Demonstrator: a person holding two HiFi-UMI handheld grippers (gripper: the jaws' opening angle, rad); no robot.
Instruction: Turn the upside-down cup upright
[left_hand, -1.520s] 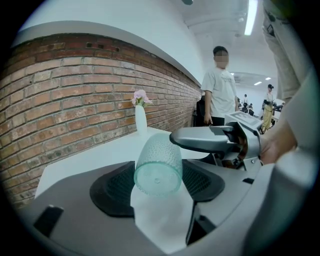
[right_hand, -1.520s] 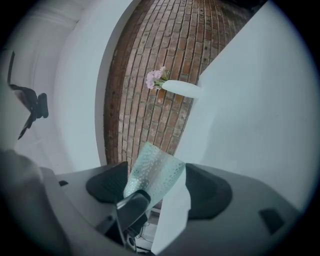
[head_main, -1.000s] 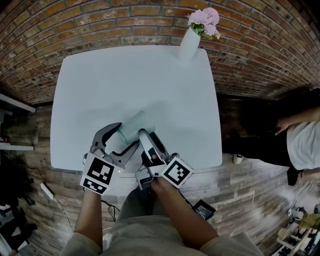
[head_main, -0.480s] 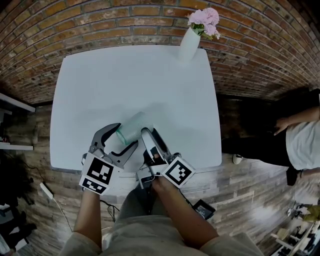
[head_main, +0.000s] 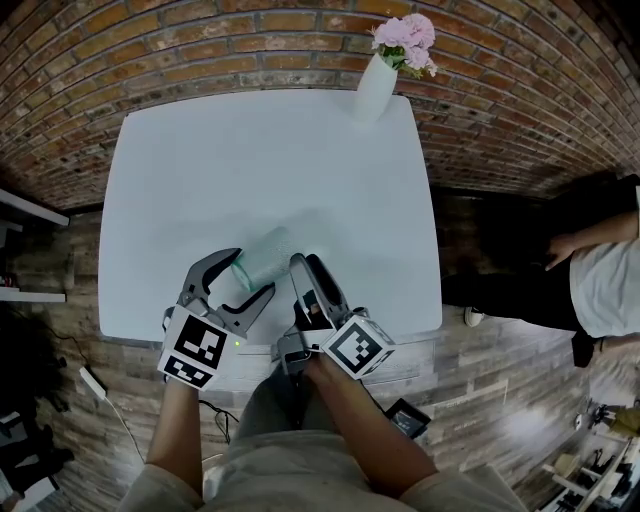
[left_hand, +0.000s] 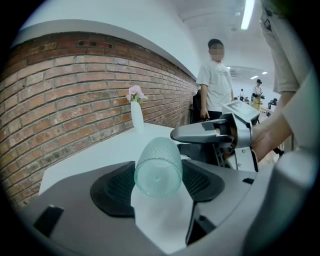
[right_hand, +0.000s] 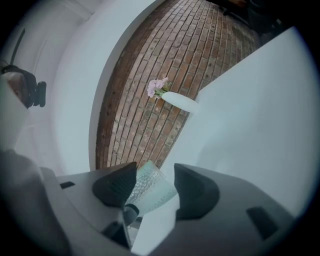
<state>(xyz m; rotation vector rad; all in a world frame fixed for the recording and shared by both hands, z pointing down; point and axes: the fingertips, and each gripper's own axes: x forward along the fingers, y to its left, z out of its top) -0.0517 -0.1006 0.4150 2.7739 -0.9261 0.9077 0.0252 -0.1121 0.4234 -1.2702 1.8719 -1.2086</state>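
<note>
Across the white table (head_main: 200, 170) from the vase (head_main: 378, 85) — brick wall (head_main: 200, 40) behind — the left tool (head_main: 254, 271) grips the tipped cup (head_main: 262, 255); the right tool (head_main: 306, 260), jaws just closing, straddles it loosely.

Grey left hand-held gripper (head_main: 252, 271) bears a black-and-white marker cube (head_main: 195, 350).
</note>
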